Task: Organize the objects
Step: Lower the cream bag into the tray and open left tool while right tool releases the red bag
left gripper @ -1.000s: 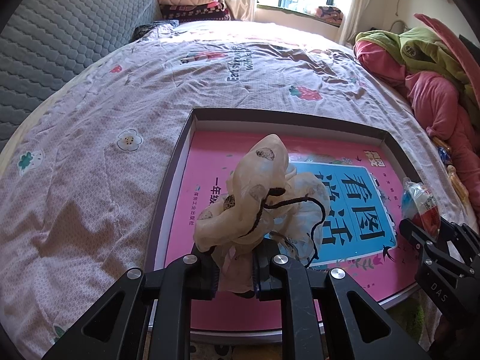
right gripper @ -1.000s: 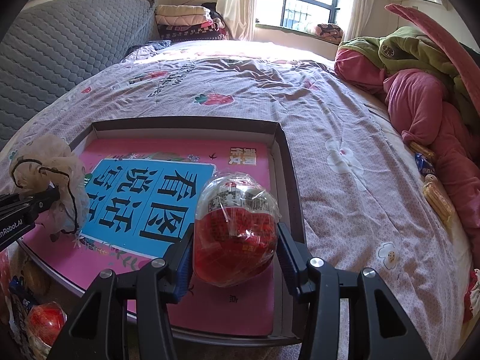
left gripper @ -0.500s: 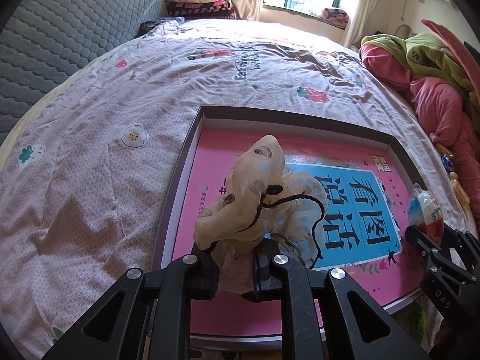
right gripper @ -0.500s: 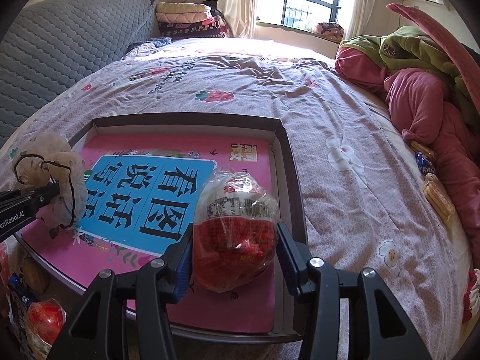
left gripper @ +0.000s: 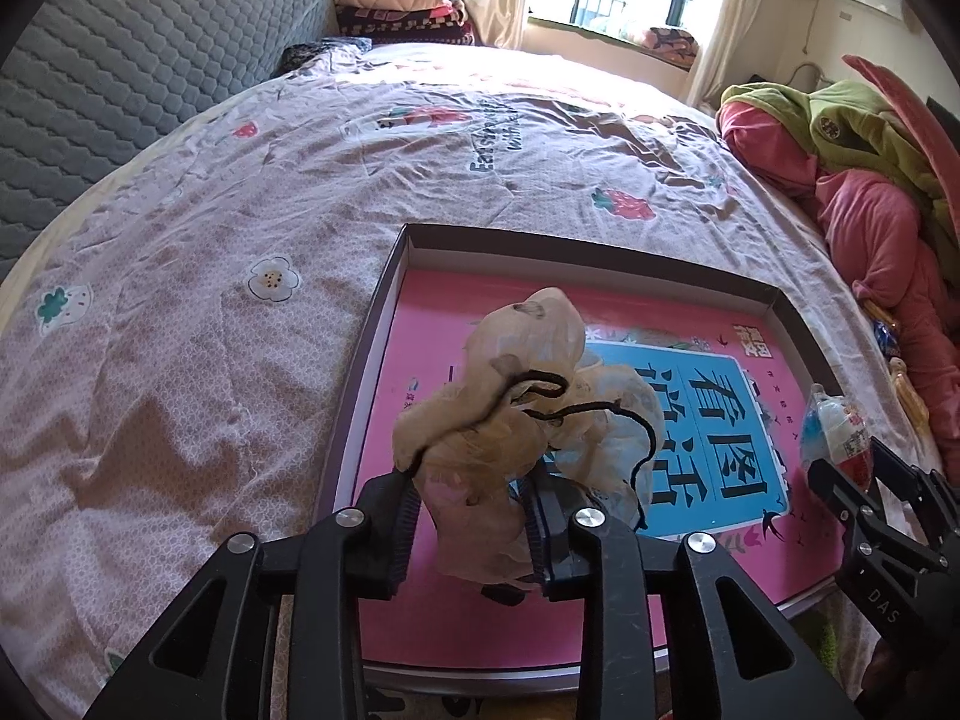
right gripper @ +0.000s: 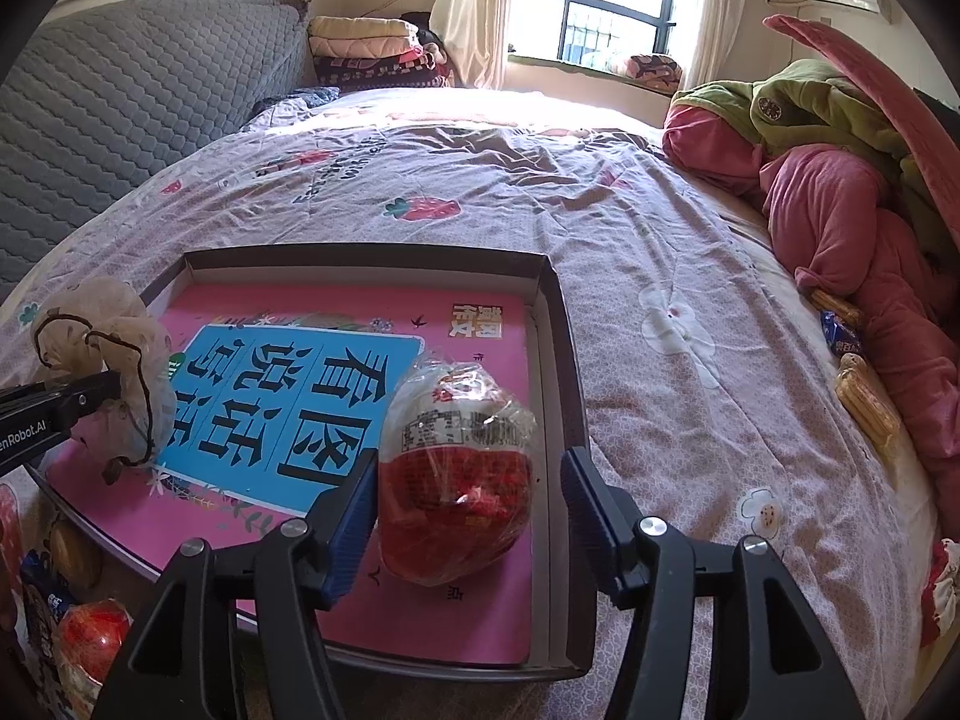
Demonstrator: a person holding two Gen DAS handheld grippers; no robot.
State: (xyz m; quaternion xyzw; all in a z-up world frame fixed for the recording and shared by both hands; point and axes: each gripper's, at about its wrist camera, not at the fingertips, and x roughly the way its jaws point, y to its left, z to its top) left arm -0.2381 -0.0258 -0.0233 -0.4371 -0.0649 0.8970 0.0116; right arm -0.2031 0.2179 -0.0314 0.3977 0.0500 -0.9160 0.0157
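A wide bed is seen, covered by a pale pink sheet on which flowers and strawberries are printed. A shallow dark box is placed directly on the sheet, at the near edge of the bed. On the right side, a heap of pink and green clothes is laid on the bed. Just beside this heap, some small wrapped snacks are scattered on the sheet. At the far end, folded blankets are stacked next to a grey quilted headboard.
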